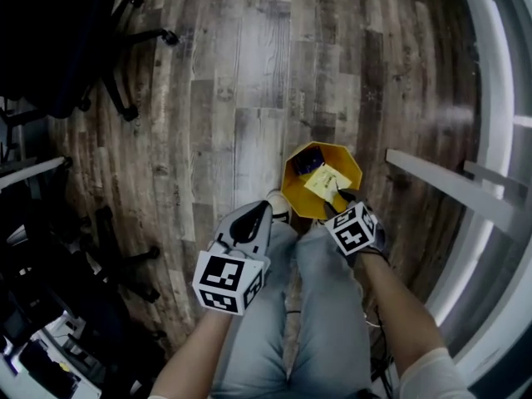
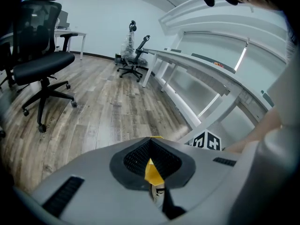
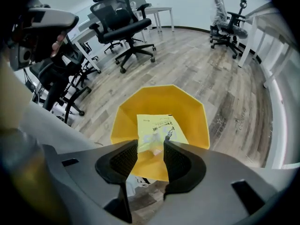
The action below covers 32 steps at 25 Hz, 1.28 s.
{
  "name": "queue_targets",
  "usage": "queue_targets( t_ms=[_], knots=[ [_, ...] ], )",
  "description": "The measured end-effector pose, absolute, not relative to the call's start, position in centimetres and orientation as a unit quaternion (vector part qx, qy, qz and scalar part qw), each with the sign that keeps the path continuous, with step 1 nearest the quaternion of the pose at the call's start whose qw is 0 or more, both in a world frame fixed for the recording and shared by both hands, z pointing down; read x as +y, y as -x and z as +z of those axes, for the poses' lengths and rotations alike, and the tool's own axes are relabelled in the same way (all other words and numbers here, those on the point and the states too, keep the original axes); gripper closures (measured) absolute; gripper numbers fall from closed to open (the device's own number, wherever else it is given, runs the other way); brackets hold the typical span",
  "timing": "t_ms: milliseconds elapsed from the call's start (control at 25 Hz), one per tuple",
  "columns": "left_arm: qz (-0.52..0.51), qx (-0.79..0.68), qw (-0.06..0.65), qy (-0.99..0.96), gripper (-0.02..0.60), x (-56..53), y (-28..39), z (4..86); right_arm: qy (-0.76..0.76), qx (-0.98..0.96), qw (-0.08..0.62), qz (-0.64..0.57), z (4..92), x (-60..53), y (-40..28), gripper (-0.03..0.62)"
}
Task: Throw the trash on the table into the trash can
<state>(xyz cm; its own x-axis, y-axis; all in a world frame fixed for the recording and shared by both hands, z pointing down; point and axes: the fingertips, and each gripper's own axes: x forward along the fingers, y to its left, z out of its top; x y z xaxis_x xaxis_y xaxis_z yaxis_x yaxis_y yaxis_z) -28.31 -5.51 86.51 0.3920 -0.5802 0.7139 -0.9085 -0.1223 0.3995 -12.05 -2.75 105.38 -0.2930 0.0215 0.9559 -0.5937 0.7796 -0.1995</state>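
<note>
My right claw (image 3: 150,161) hangs nose-down over the trash can (image 3: 190,114), a glossy yellow bin with a faceted, many-sided rim, standing on the streaky wood-plank floor (image 1: 249,90). Its ribbed black pads stand apart, pressing on nothing. Past them a flat, pale yellow printed packet (image 3: 157,131) lies in the can's mouth. My left claw (image 2: 152,165) is closed, pads nearly meeting in a narrow V, empty.

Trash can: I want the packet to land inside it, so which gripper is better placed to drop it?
Right. The right gripper hangs directly above the yellow trash can, with the yellow packet between its parted fingers. The left gripper is shut, seemingly empty, and off to the can's side.
</note>
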Motion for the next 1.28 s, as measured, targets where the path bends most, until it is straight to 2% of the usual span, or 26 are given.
queue_targets(
  t_ms=[280, 560, 760, 1000, 1120, 1280],
  knots=[
    [0.205, -0.512, 0.411, -0.726, 0.581, -5.1, 28.0, 87.4, -0.177, -0.747, 0.576, 0.281, 108.2, -2.7, 11.6, 0.358],
    [0.204, -0.511, 0.407, -0.729, 0.580, -5.2, 27.9, 86.5, -0.184, -0.749, 0.573, 0.276, 106.7, -3.6, 11.4, 0.350],
    [0.206, -0.506, 0.403, -0.734, 0.581, -5.4, 27.1, 83.3, -0.198, -0.758, 0.561, 0.269, 101.9, -5.4, 10.8, 0.350],
    [0.200, -0.499, 0.394, -0.745, 0.581, -6.0, 26.7, 76.3, -0.213, -0.791, 0.499, 0.284, 91.1, -7.6, 11.7, 0.352],
    [0.200, -0.494, 0.393, -0.749, 0.581, -5.8, 26.6, 72.6, -0.221, -0.799, 0.467, 0.309, 85.7, -7.8, 11.6, 0.387],
    [0.196, -0.493, 0.386, -0.754, 0.581, -5.6, 26.5, 66.8, -0.253, -0.808, 0.418, 0.328, 77.7, -8.2, 11.4, 0.484]
  ],
)
